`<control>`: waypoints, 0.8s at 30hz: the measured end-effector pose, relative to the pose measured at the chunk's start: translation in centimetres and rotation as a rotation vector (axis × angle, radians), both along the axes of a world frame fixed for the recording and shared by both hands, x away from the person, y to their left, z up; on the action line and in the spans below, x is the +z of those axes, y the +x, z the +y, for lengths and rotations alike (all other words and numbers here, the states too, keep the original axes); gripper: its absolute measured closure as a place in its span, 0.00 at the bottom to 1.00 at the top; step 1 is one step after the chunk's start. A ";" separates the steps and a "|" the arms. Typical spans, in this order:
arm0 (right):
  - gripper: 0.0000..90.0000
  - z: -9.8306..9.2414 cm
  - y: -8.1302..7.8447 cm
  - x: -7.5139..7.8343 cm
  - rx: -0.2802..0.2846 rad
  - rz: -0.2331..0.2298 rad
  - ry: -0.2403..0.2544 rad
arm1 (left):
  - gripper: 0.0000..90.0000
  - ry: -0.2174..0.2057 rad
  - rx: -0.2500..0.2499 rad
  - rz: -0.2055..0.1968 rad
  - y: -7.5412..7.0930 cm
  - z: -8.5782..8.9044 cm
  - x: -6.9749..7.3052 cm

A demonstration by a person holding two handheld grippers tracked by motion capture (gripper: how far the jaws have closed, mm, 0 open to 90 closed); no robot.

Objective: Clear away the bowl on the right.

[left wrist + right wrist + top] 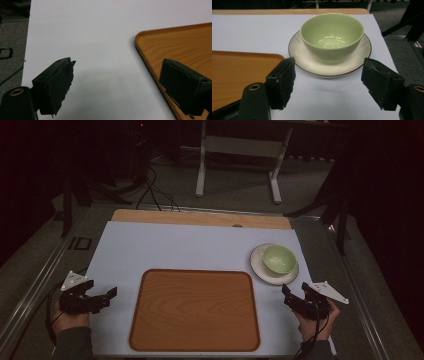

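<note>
A pale green bowl [278,258] stands upright and empty on a white plate [259,266] at the right of the white mat. A wooden tray [195,310] lies empty at the front middle. My right gripper [292,301] hovers just in front of the plate, open, nothing between its jaws; in the right gripper view the bowl [332,36] and plate [359,60] sit straight ahead of the right gripper [328,81]. My left gripper [102,299] is open at the tray's left side. In the left gripper view the left gripper [116,82] is over bare mat, with the tray's corner [160,42] at right.
The white mat [175,245] covers a wooden tabletop [200,217]. A metal frame rail [45,270] runs along each side of the table. Beyond the table are a white stand [240,150] and cables [155,190] on the floor.
</note>
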State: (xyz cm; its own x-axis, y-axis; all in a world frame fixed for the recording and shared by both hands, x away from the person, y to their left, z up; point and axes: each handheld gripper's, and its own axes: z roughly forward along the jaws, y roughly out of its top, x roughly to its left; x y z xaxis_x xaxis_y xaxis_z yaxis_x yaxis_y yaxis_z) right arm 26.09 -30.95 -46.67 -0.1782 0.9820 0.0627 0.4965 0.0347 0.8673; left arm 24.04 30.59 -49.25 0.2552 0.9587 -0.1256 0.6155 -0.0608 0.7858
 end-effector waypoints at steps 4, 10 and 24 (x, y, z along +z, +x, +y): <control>0.28 0.1 -0.1 0.4 0.009 -0.013 -0.003 | 0.13 -0.001 0.000 0.000 0.0 0.0 0.0; 0.27 -0.3 0.3 0.9 0.040 -0.021 -0.006 | 0.13 -0.001 0.000 0.002 0.0 0.0 0.0; 0.28 -1.2 2.7 1.7 0.050 -0.028 -0.017 | 0.13 -0.006 0.001 0.007 0.0 0.0 -0.2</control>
